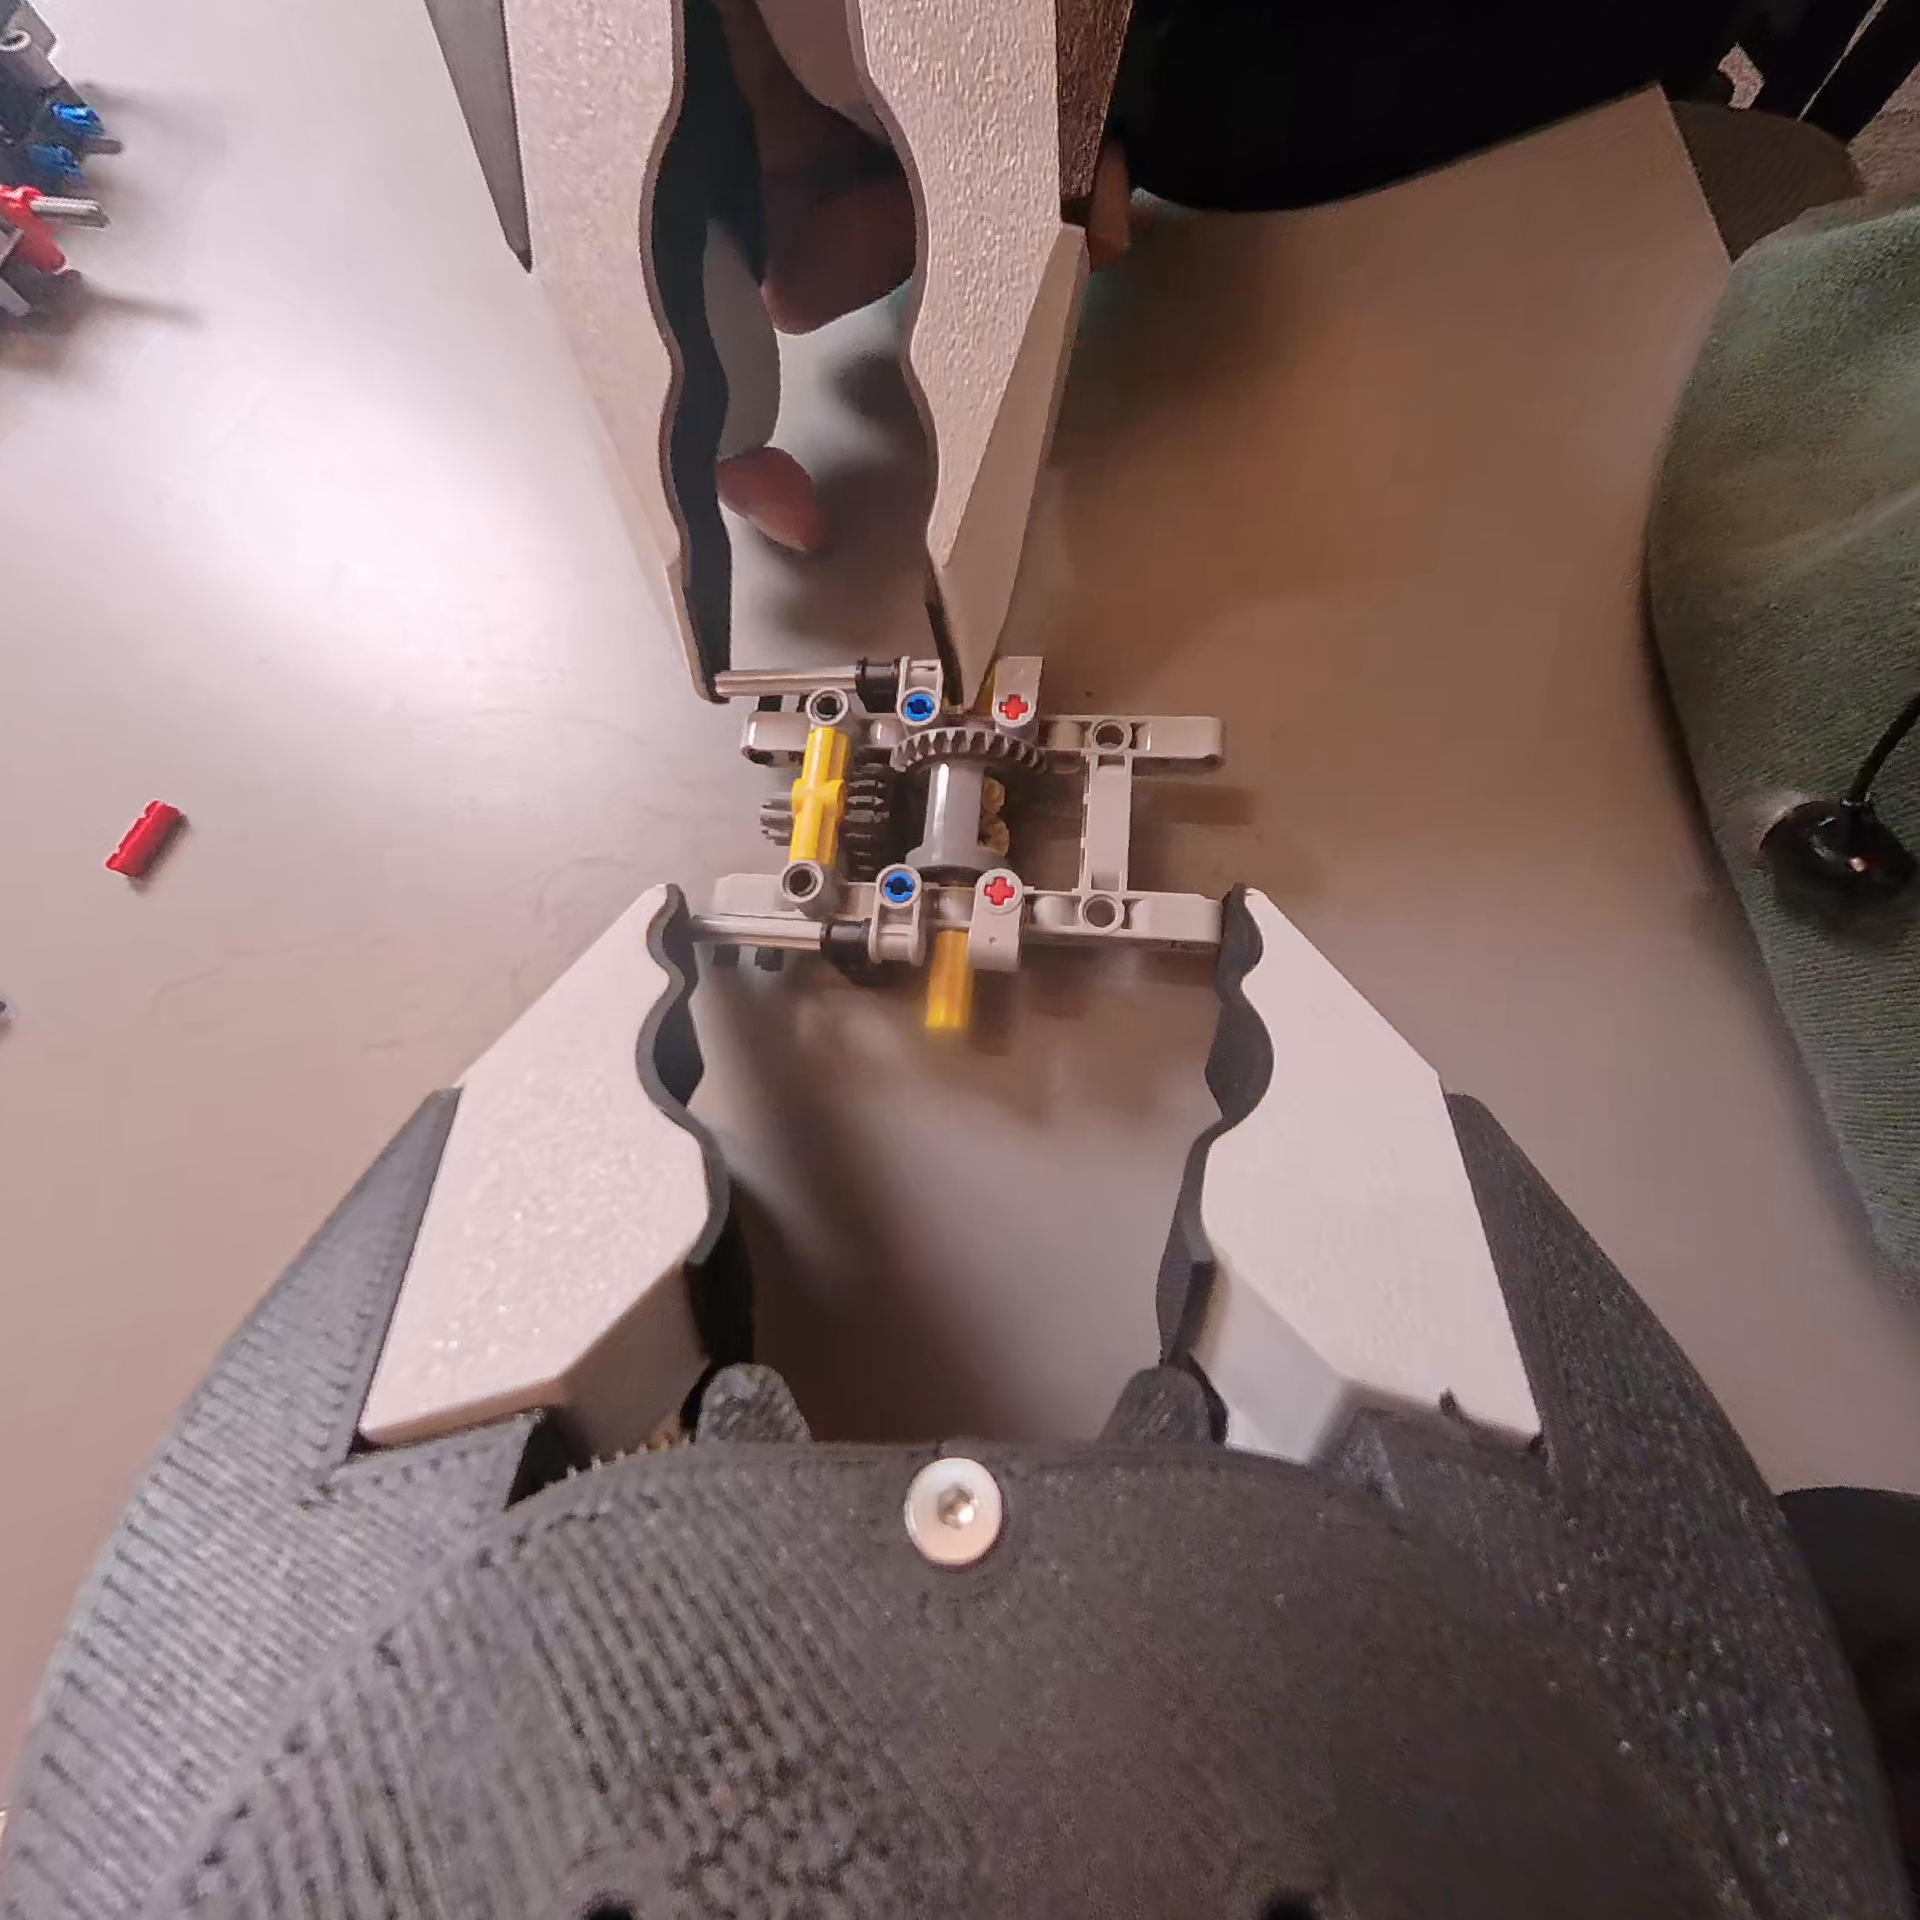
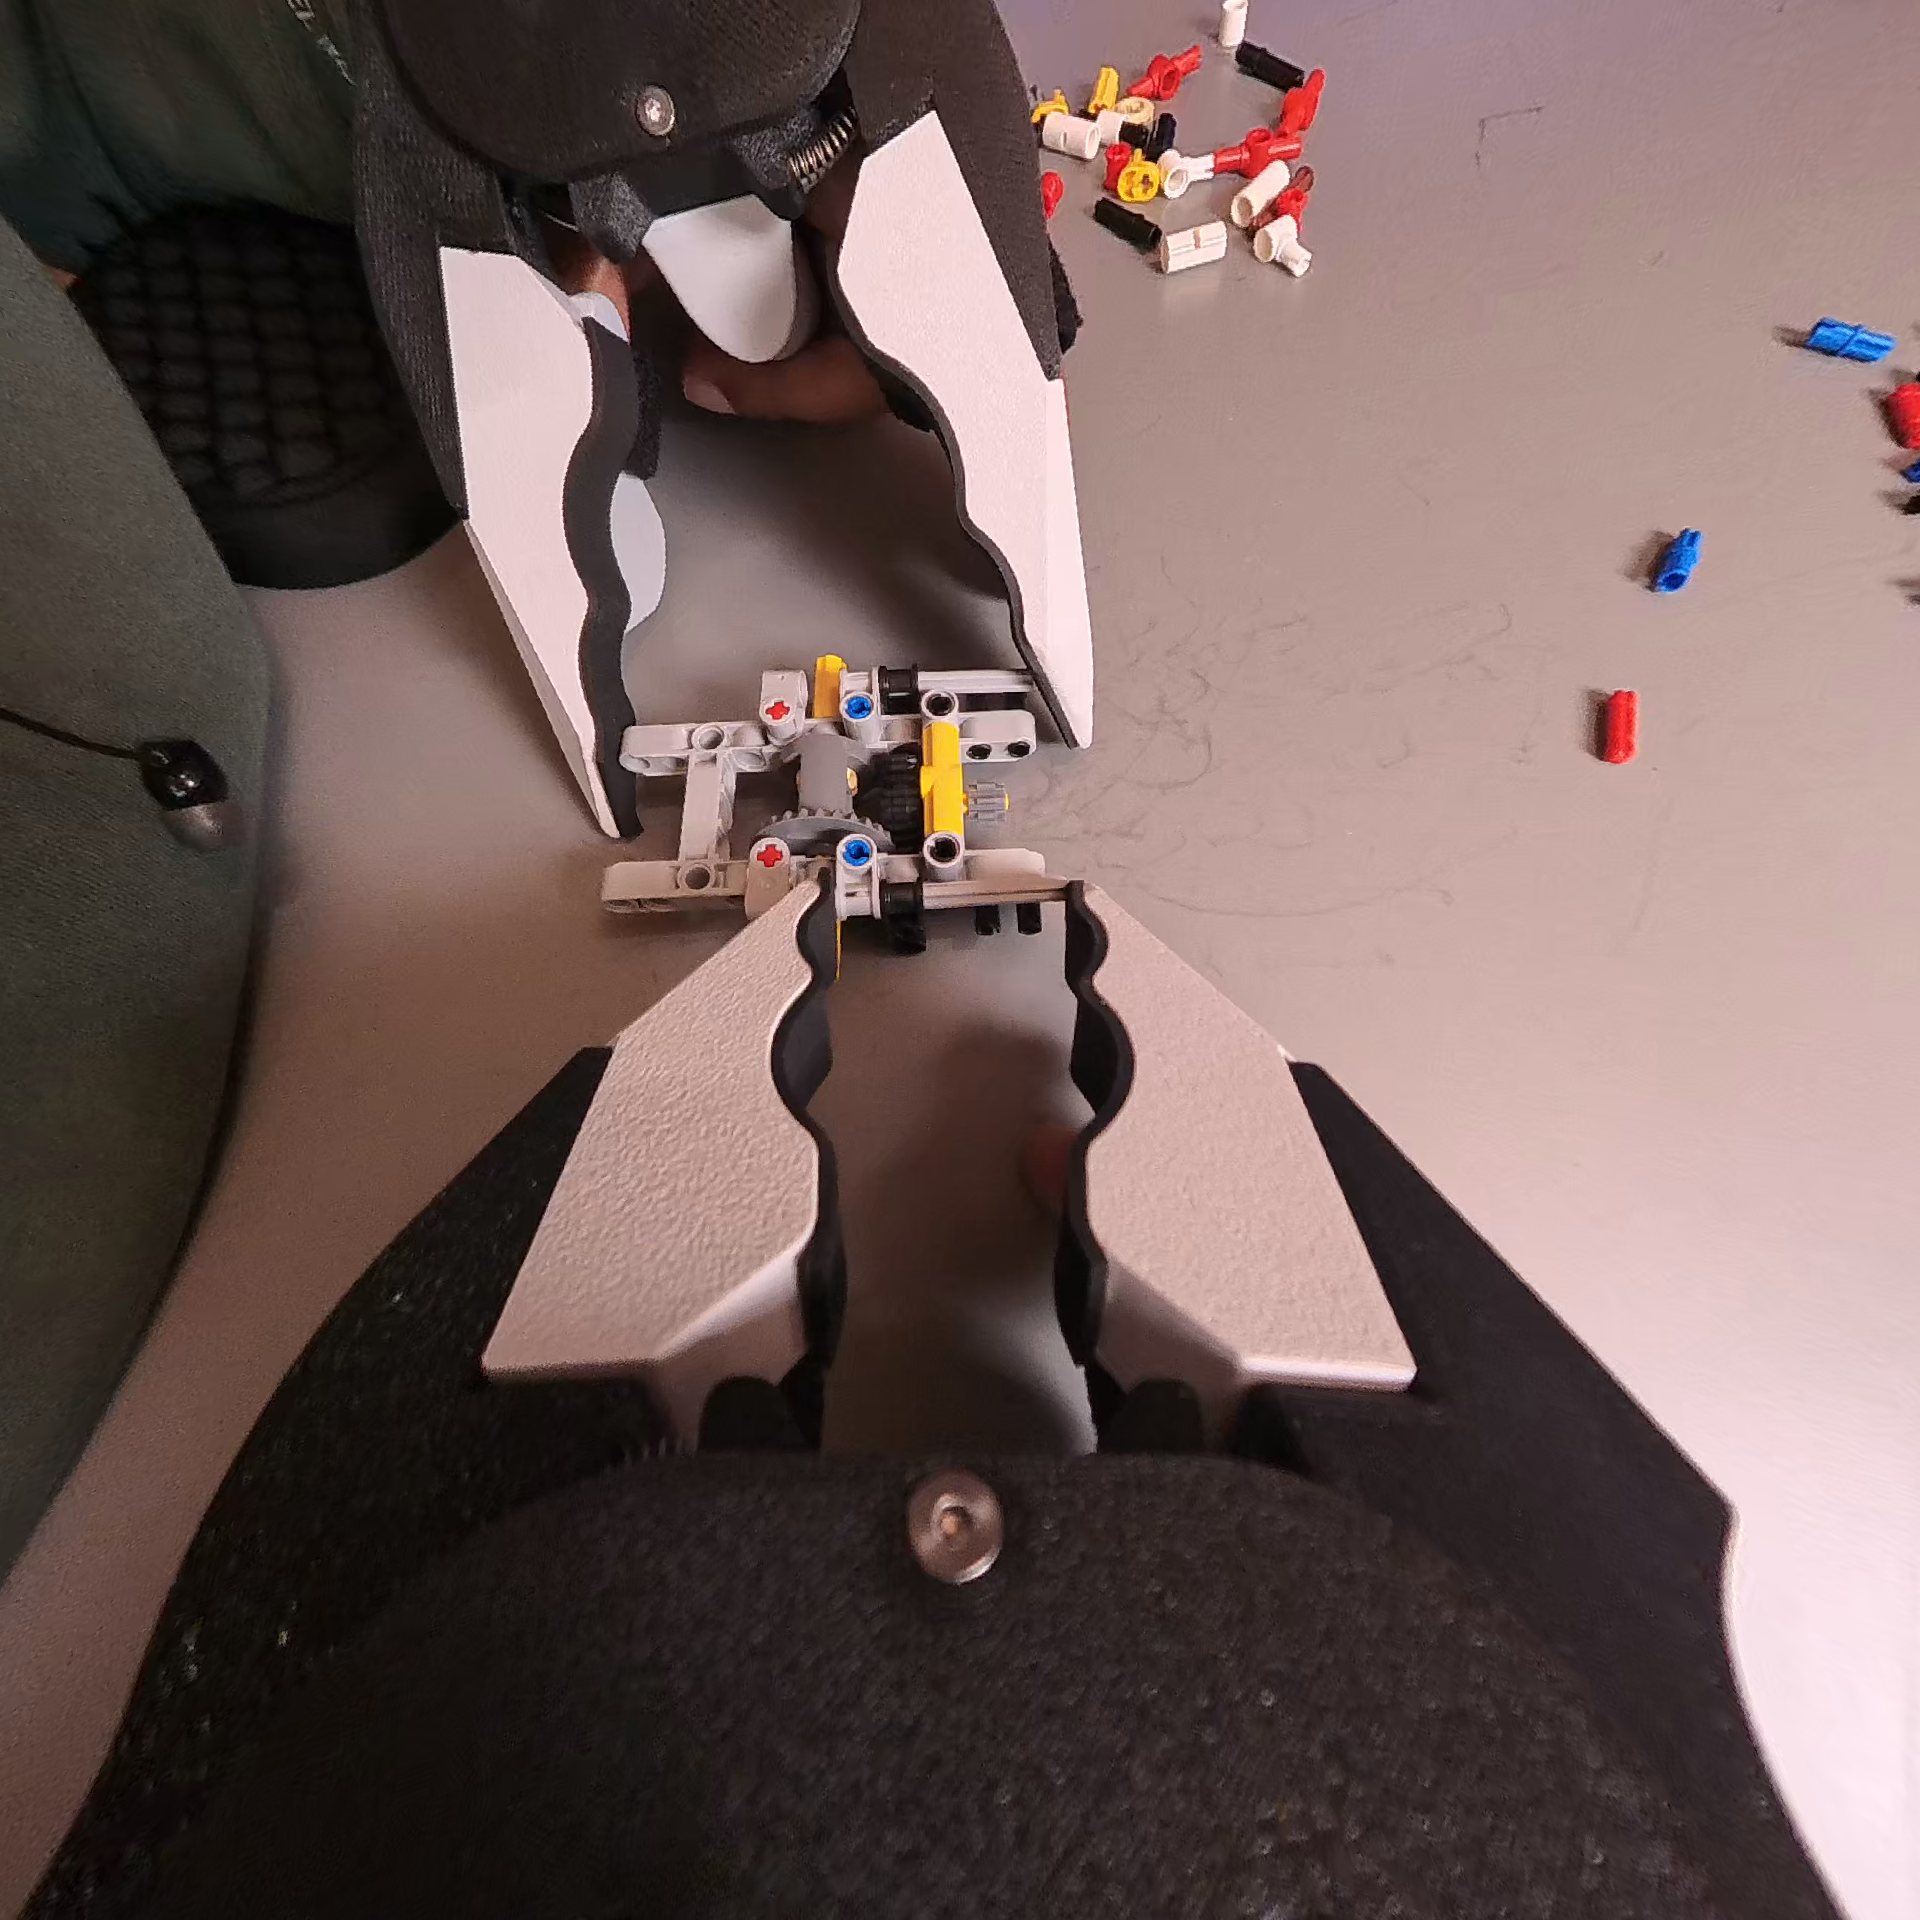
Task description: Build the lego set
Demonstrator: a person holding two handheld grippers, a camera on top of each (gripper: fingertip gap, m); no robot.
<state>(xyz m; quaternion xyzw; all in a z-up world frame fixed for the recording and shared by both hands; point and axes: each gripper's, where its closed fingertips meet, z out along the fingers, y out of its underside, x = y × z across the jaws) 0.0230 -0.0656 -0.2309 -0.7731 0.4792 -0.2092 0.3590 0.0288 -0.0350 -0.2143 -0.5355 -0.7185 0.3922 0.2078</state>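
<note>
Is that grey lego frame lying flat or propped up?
Flat: the lego frame rests on the table, both long beams down.

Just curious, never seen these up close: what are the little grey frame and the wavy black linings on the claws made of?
Grey frame: likely hard moulded plastic, smooth and slightly glossy, with crisp pin holes. Wavy black linings: probably soft rubber or foam, matte, with no shine.
</note>
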